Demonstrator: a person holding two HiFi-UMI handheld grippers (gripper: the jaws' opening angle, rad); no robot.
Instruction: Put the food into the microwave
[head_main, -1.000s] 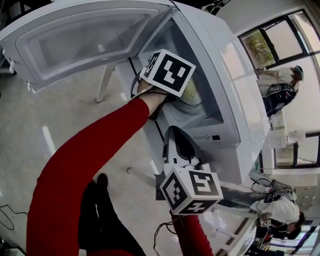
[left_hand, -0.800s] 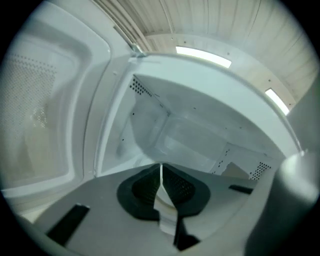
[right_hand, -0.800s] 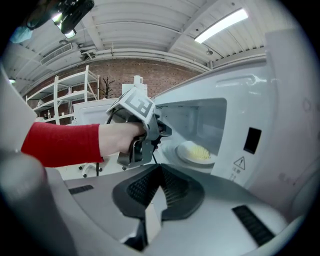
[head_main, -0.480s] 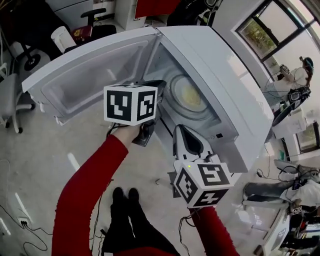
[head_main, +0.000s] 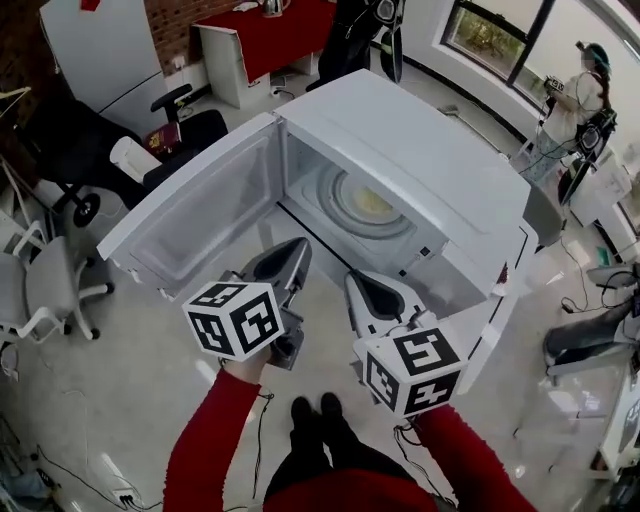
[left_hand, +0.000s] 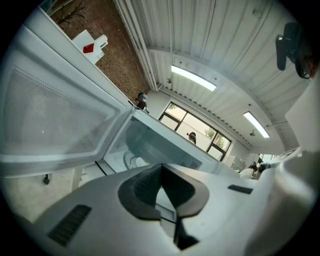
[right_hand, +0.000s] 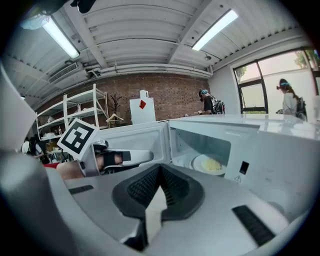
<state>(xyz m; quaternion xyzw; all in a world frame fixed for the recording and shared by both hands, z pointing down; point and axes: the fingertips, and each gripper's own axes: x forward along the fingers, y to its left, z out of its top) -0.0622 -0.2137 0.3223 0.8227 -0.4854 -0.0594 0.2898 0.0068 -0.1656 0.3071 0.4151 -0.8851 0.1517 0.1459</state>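
1. The white microwave (head_main: 430, 165) now shows whole in the head view, top and all. A second ago only its open front filled the frame.
2. Its door (head_main: 195, 225) hangs wide open to the left, just as it did in both earlier shots.
3. The left gripper (head_main: 297, 250) is out! A second ago it was reaching into the cavity at the plate. Now it sits outside, low in front of the opening. Its jaws are pressed together with nothing between them, as the left gripper view (left_hand: 161, 169) confirms.
4. The right gripper (head_main: 354, 280) has kept its station just right of the left one, in front of the oven. Its jaw tips meet and it carries nothing (right_hand: 159, 170).
5. The plate (head_main: 368, 207) lies flat in the middle of the cavity floor, and the yellow food (right_hand: 213, 163) rests on it, inside the microwave and clear of both grippers.
6. Each gripper's marker cube (head_main: 233, 320) shows black-and-white square patterns, no letters.
7. Labels: the oven's front panel has a small warning triangle (right_hand: 239, 177) under a dark square. The print there is too small to read.
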